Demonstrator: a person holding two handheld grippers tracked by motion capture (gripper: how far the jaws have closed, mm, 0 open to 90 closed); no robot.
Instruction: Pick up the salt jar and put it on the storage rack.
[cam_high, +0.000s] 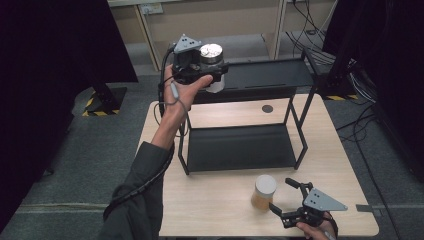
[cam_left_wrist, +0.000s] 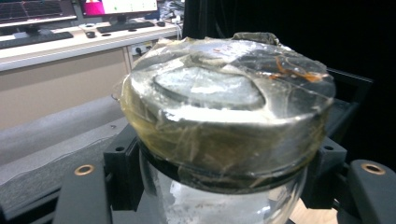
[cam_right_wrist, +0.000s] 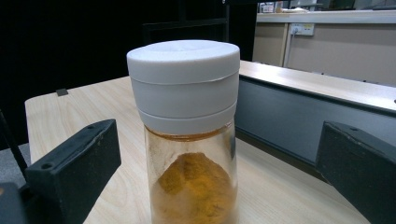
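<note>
My left gripper (cam_high: 212, 76) is raised at the upper left end of the black two-tier rack (cam_high: 240, 149), shut on a clear glass jar (cam_high: 213, 56) with a taped silver metal lid. The left gripper view has that jar (cam_left_wrist: 229, 116) upright between the two black jaws, just under its lid. A spice jar (cam_high: 263, 192) with a white cap and orange-brown powder stands on the table in front of the rack. My right gripper (cam_high: 281, 194) rests low at the table's front right. It is open, with the spice jar (cam_right_wrist: 187, 126) just ahead of its jaws and untouched.
The wooden table (cam_high: 210, 205) carries the rack, whose upper shelf (cam_high: 272, 74) and lower shelf are bare. A round cable hole (cam_high: 267, 108) sits behind the rack. Cables lie on the floor at the right, and dark curtains hang on both sides.
</note>
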